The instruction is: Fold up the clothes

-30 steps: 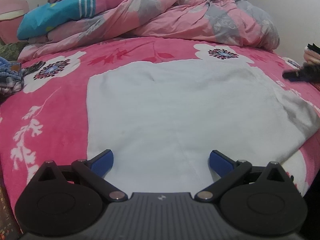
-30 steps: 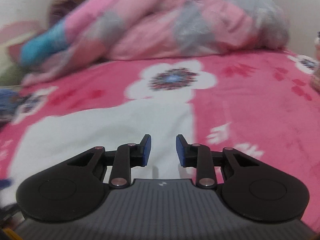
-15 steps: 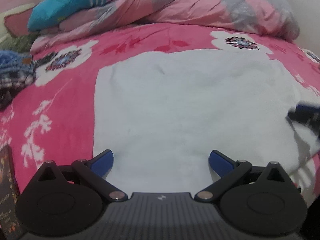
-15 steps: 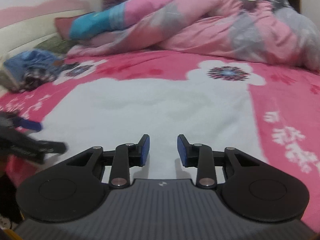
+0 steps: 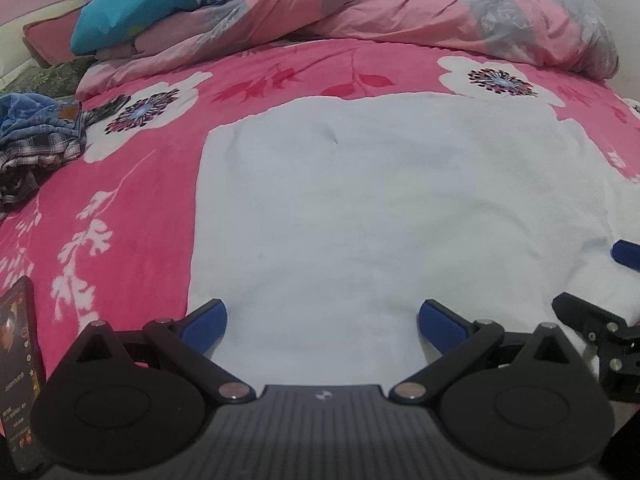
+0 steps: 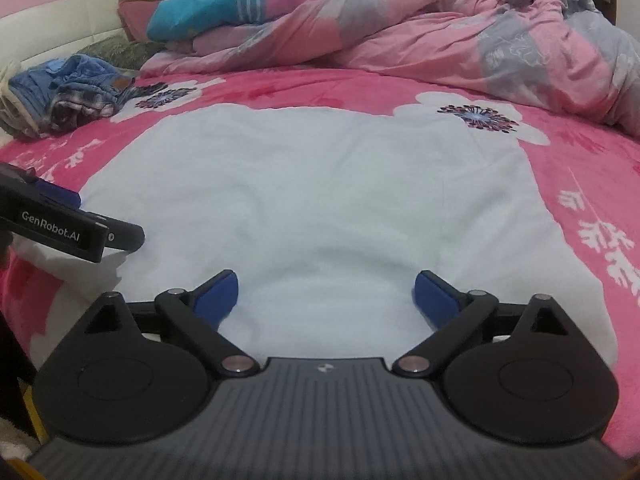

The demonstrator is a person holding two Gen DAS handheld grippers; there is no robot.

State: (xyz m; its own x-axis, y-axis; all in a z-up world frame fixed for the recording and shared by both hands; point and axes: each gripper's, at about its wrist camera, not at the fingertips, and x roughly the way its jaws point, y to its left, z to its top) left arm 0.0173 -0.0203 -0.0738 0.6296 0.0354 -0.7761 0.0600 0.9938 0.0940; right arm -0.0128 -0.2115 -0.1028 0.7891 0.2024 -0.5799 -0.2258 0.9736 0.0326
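A white garment [image 5: 380, 200] lies spread flat on the pink flowered bedspread [image 5: 120, 208]; the right wrist view shows the same white garment [image 6: 312, 184]. My left gripper [image 5: 322, 320] hovers open over its near edge, nothing between the blue pads. My right gripper [image 6: 326, 294] stands over the near edge too, its jaws opening wide and empty, the cloth lying below them. In the left wrist view the right gripper's fingers [image 5: 626, 254] show at the right edge. In the right wrist view the left gripper's fingers [image 6: 60, 196] reach in from the left edge.
A rumpled pink and grey duvet [image 6: 440, 32] and a blue pillow [image 6: 208, 4] fill the far side of the bed. A heap of blue and checked clothes [image 6: 68, 88] lies at the far left. A dark phone-like object [image 5: 18, 360] rests by the bed's near left corner.
The right gripper's jaws went from nearly shut to wide apart. It swung left and sank to the garment's near edge, beside the left gripper. The left gripper tilted down a little.
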